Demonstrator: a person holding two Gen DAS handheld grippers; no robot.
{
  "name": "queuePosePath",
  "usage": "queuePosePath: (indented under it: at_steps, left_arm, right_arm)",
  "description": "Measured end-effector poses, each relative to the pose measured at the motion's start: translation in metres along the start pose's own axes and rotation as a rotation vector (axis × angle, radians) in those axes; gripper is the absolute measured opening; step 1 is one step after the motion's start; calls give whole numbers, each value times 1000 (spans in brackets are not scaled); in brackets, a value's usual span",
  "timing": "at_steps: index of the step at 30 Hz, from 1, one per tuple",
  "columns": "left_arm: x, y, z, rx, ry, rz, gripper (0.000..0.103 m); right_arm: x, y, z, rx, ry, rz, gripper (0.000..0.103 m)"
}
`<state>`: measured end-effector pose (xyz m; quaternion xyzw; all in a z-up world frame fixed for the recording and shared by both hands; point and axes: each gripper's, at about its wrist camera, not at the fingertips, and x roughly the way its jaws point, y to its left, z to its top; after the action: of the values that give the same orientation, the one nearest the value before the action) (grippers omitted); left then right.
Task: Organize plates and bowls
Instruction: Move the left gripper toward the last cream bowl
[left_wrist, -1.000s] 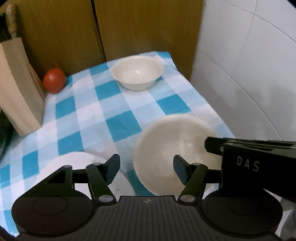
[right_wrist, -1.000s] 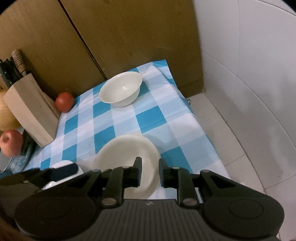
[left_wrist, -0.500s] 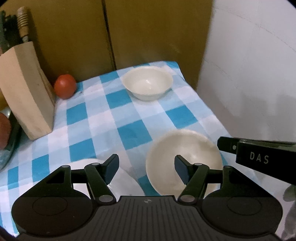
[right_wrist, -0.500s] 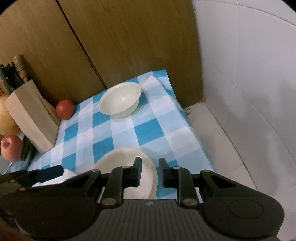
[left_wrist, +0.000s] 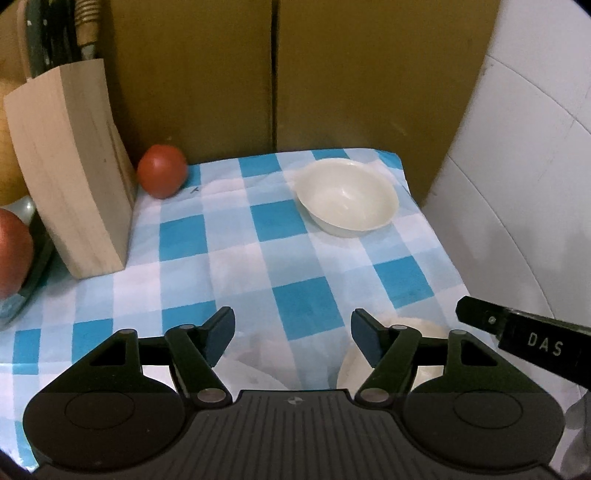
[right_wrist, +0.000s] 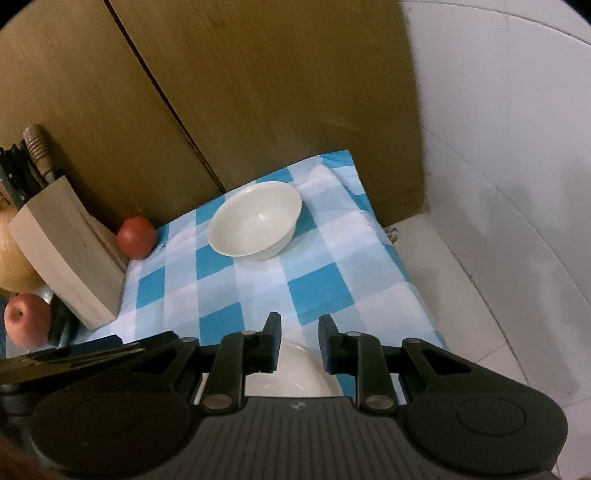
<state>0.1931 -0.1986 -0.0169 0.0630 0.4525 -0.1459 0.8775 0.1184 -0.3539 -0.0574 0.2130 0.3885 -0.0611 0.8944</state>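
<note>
Left wrist view: left gripper (left_wrist: 292, 332) is held above the blue-and-white checked cloth (left_wrist: 229, 266), fingers spread wide with nothing between them.
Right wrist view: right gripper (right_wrist: 298, 341) sits low over the near end of the cloth, its fingers apart by a narrow gap; nothing is pinched.
Far bowl: a cream bowl (left_wrist: 347, 197) stands upright near the far right corner of the cloth, close to the brown cabinet doors (left_wrist: 332, 74); the same bowl (right_wrist: 255, 219) shows in the right wrist view, well apart from both grippers.
Near bowl: a second cream bowl (left_wrist: 428, 328) lies at the near right of the cloth, mostly hidden behind the left gripper's right finger; in the right wrist view its rim (right_wrist: 299, 373) shows just under the right gripper's fingers, and whether they touch it is hard to tell.
White plate: a pale plate (left_wrist: 258, 365) peeks out beneath the left gripper at the near edge, just beside the near bowl.
Right gripper seen from the left: its dark finger marked DAS (left_wrist: 524, 339) reaches in from the right edge, above the near bowl's side.
Knife block: a wooden block (left_wrist: 70, 173) with handles stands at the left of the cloth.
Tomato: a red tomato (left_wrist: 162, 175) rests beside the block against the cabinet.
Apple: a red apple (right_wrist: 26, 319) lies left of the block, off the cloth.
Right side: white tiled wall (left_wrist: 517, 184).
</note>
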Motion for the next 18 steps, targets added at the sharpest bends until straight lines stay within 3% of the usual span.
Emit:
queuePosePath:
  at_steps: [6, 18]
  left_arm:
    - [12, 1, 5, 9, -2, 42, 77]
    - [31, 7, 17, -10, 14, 37, 79]
  right_arm:
    - [13, 7, 8, -10, 3, 5, 24]
    - [39, 6, 22, 8, 23, -3, 24]
